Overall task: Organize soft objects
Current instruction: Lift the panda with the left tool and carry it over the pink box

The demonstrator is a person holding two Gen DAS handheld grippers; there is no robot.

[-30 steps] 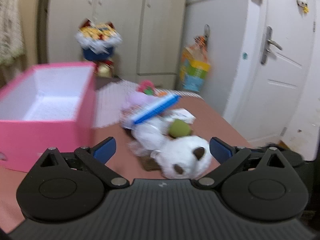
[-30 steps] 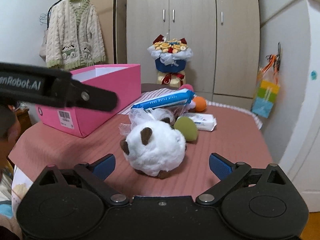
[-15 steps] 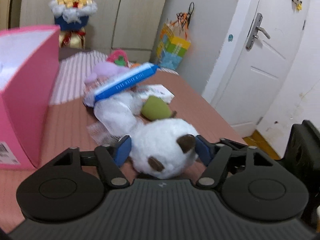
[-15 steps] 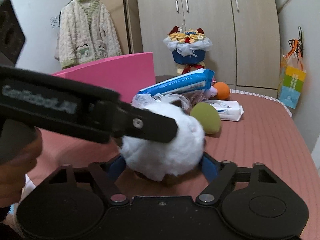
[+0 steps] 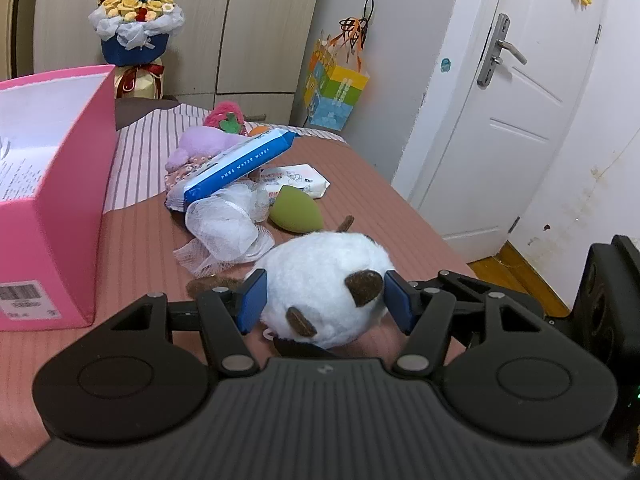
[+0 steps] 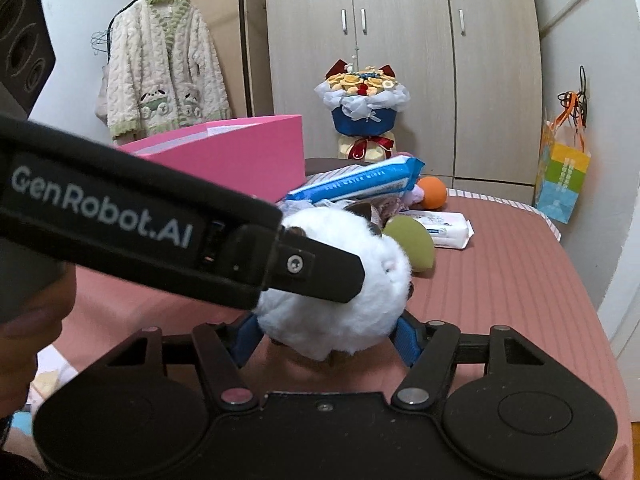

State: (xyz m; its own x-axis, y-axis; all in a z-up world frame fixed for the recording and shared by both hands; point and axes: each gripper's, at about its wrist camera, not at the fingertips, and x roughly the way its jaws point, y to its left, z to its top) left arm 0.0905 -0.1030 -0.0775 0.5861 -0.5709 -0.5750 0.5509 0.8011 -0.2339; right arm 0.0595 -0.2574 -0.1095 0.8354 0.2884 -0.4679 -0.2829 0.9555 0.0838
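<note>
A round white plush toy (image 5: 320,280) with brown ears sits on the brown table (image 5: 132,248). My left gripper (image 5: 324,304) has its blue pads against both sides of the toy, shut on it. My right gripper (image 6: 326,334) also has its pads on the toy (image 6: 340,312) from the other side; the left gripper's arm crosses that view. Behind lie white mesh (image 5: 228,232), a green sponge (image 5: 296,216), a blue wipes pack (image 5: 240,164), a purple plush (image 5: 204,144) and an open pink box (image 5: 60,184).
A white tissue pack (image 5: 296,176), a pink plush (image 5: 226,118) and an orange ball (image 6: 432,192) lie further back. A flower bouquet (image 5: 136,24) stands by the wardrobe. A colourful bag (image 5: 336,88) hangs on the wall. The table edge runs along the right, near the white door (image 5: 520,92).
Both grippers moved in on the white plush toy from opposite sides and closed their pads onto it. They were open and apart from it a second ago.
</note>
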